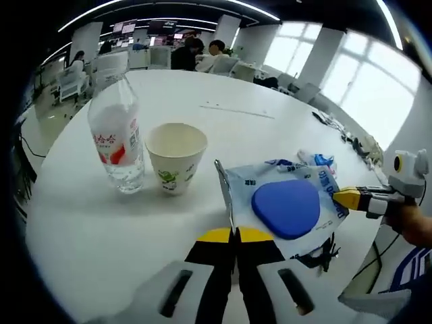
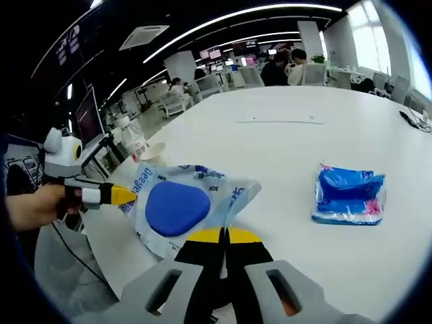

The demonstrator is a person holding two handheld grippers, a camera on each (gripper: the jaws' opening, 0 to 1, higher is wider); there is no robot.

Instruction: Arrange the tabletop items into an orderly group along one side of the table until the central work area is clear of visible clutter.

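Observation:
A clear plastic bag [image 1: 270, 177] with blue print holds a blue oval pad [image 1: 287, 208]. My left gripper [image 1: 236, 234] is shut on the bag's near edge. My right gripper [image 1: 345, 198] comes in from the right and pinches the opposite end. In the right gripper view, my right gripper [image 2: 225, 235] is shut on the same bag [image 2: 223, 191], the blue pad [image 2: 177, 207] sits inside it, and the left gripper [image 2: 121, 196] grips its far end. A water bottle [image 1: 118, 138] and a paper cup [image 1: 175, 156] stand side by side on the round white table [image 1: 101, 229]. A blue packet [image 2: 349, 196] lies flat to the right.
A black cord [image 1: 318, 253] lies near the table edge under the bag. More cables [image 1: 331, 121] lie at the far right rim. A thin strip [image 1: 236, 109] rests mid-table. People sit at desks [image 1: 196, 54] beyond the table. A hand [image 2: 34, 206] holds the left gripper.

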